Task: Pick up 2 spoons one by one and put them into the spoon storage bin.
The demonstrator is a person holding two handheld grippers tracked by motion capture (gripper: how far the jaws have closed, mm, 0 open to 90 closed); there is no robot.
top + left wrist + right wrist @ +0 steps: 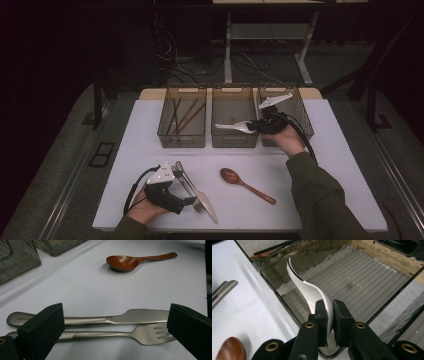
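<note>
Right gripper (pixel 258 125) | fingers clenched on glossy white ceramic spoon (pixel 235 126), handle pointing frame-left over the middle smoke-tinted plastic bin (pixel 234 141) at centre frame | left gripper (pixel 112 325) | fingers released, straddling steel knife (pixel 105 319) and steel fork (pixel 112 334) lying crosswise on the white tabletop (pixel 320 165)

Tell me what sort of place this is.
Probably a lab or studio set up for recording, not a kitchen. A white table stands in a dark room, cables lie on the floor behind it, and three clear bins for sorting cutlery are lined up in a row on top.
</note>
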